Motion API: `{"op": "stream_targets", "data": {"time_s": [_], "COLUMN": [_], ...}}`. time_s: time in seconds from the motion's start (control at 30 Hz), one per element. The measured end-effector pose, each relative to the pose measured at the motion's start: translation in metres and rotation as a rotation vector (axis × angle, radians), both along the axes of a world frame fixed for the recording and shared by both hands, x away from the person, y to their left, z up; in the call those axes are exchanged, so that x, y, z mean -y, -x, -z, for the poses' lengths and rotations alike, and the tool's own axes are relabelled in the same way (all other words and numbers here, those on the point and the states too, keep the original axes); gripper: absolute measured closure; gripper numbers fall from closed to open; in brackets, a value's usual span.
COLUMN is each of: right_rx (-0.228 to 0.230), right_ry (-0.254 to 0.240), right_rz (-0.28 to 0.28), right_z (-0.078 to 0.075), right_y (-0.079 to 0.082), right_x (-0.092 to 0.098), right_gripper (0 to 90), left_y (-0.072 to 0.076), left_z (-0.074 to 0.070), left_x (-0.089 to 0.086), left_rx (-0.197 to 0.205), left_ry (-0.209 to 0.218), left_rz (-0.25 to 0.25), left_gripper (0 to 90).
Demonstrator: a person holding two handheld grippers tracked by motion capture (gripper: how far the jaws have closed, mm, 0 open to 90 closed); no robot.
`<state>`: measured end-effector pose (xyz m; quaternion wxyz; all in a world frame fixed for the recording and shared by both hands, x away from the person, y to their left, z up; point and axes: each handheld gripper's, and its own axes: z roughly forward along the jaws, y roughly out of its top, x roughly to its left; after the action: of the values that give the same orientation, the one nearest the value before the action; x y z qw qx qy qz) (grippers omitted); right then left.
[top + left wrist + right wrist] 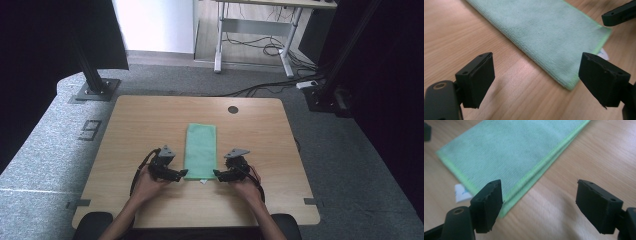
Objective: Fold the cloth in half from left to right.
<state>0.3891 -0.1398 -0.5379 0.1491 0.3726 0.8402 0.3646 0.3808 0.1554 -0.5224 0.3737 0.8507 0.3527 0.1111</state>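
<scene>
A mint-green cloth [201, 147], folded into a long strip, lies flat on the wooden table [140, 125]. My left gripper [182, 173] sits at its near left corner, jaws open and pointing at it. In the left gripper view the cloth [549, 32] has its corner just ahead of the open left gripper [536, 75], with nothing between the pads. My right gripper [218, 174] stands open at the near right corner. Its own view shows the cloth [506, 152] with its layered edge beside the left pad of the right gripper [544, 202]. A white tag [461, 192] pokes out from under the cloth's near edge.
A dark round grommet [233, 109] sits in the table beyond the cloth. Black frame posts [92, 75] stand at the far corners on grey carpet. A desk [255, 35] and floor cables lie farther back. Bare wood flanks the cloth on both sides.
</scene>
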Motion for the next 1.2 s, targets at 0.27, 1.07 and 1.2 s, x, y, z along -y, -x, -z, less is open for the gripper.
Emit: {"op": "stream_targets", "data": {"time_s": [0.27, 1.07, 1.2], "right_rx": [-0.039, -0.047, -0.039], "right_ry": [-0.026, 0.002, 0.005], "right_rz": [-0.028, 0.069, 0.073], "right_z": [-0.014, 0.013, 0.015], "right_y": [0.012, 0.027, 0.026], "right_x": [0.020, 0.062, 0.064], "right_gripper": [13.4, 0.0, 0.0], "left_y": [0.021, 0.022, 0.021], "left_z": [-0.005, 0.024, 0.025], "left_x": [-0.025, -0.049, -0.049], "left_rx": [0.018, -0.027, -0.018], "left_ry": [-0.037, -0.118, -0.114], "left_rz": [-0.026, -0.096, -0.100], "left_gripper": [9.2, 0.0, 0.0]}}
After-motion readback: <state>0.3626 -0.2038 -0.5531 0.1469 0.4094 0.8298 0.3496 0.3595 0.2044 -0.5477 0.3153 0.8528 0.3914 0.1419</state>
